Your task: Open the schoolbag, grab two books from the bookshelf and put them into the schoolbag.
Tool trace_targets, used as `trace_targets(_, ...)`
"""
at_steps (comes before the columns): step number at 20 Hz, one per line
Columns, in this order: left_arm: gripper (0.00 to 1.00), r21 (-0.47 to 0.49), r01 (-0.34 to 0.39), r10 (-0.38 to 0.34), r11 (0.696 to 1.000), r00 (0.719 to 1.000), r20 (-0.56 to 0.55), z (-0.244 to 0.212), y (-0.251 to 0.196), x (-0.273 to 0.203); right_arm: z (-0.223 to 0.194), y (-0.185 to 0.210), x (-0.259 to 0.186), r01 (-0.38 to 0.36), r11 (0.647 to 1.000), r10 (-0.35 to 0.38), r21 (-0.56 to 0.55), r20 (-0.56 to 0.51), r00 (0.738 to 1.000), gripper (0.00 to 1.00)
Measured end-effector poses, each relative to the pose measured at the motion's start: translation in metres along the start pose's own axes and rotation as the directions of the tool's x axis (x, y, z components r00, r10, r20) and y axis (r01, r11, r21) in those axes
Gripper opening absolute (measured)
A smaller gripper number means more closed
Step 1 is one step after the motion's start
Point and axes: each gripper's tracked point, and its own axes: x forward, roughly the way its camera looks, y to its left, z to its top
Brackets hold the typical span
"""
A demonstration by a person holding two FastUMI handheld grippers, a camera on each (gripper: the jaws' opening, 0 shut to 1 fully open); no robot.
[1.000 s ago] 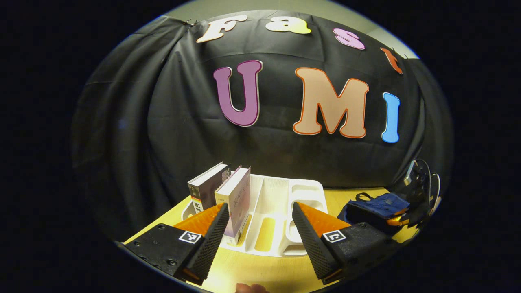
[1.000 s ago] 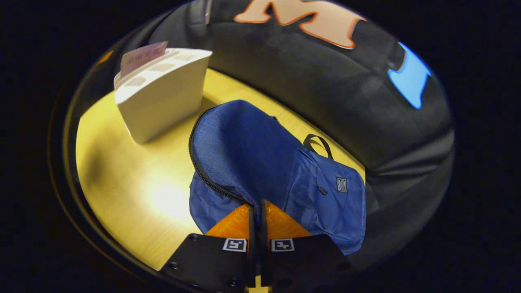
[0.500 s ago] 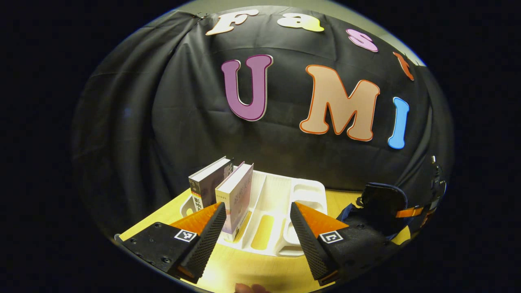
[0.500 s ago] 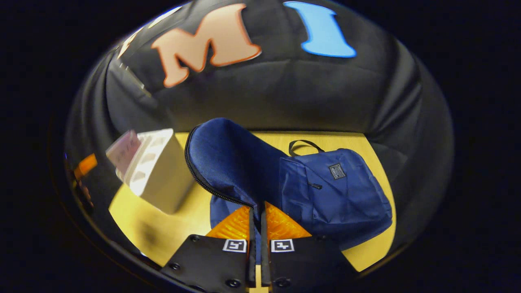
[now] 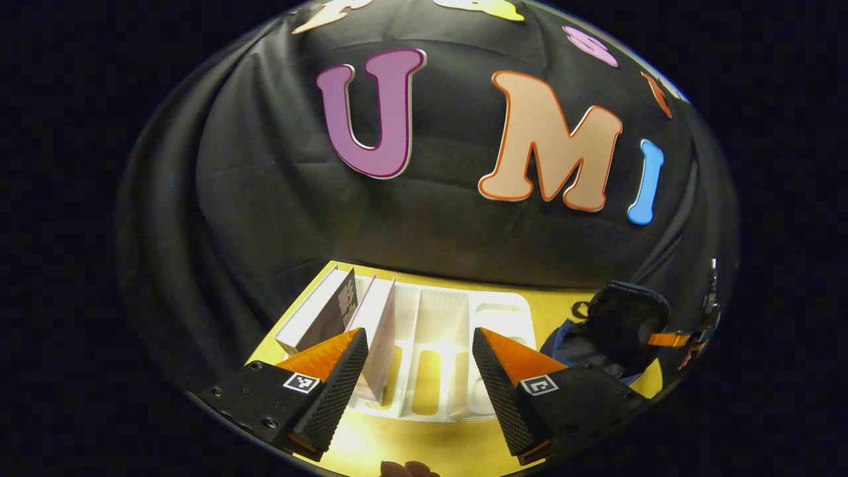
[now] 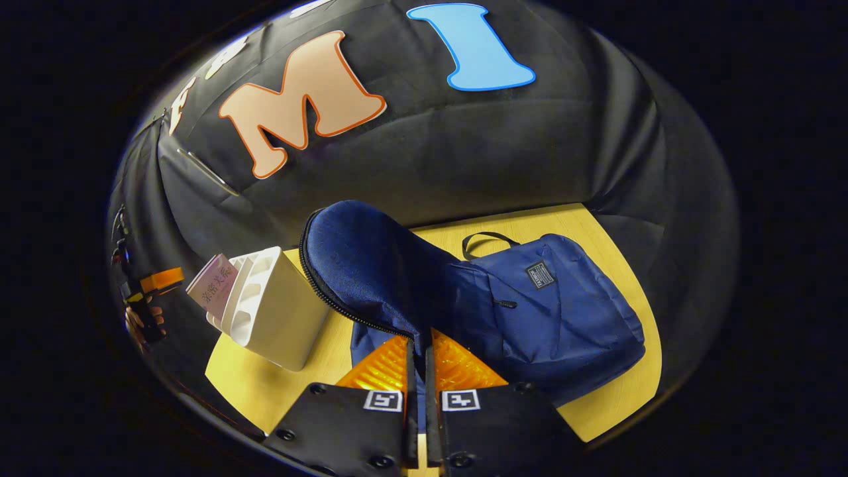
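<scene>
Bag's open: my right hand-held gripper (image 6: 419,344) pinches the schoolbag (image 6: 530,305) flap up. Left hand-held gripper (image 5: 419,351) gapes wide near both books (image 5: 371,324), neither grabbed yet.

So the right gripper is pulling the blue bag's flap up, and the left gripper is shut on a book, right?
Not quite. In the left gripper view the left gripper is open, touching no book. The right gripper does pinch the bag's flap.

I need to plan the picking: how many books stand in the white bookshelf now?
2. The dark-covered book stands in the leftmost slot of the bookshelf, and the pale-covered book stands right beside it. None seems hidden.
</scene>
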Motion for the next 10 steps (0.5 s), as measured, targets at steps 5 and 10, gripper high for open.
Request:
trace_targets(5, 0.93, 0.124, -0.016, 0.033, 0.992, 0.990, -0.138, 0.005, 0.028, 0.038, -0.003, -0.002, 0.001, -0.017, 0.999, 0.016, 0.030, 0.009, 1.000, 0.08)
trace_targets(10, 0.92, 0.116, 0.027, 0.012, 0.993, 0.948, -0.318, -0.011, 0.036, 0.070, -0.004, -0.004, 0.002, -0.027, 0.999, 0.026, 0.034, 0.008, 1.000, 0.10)
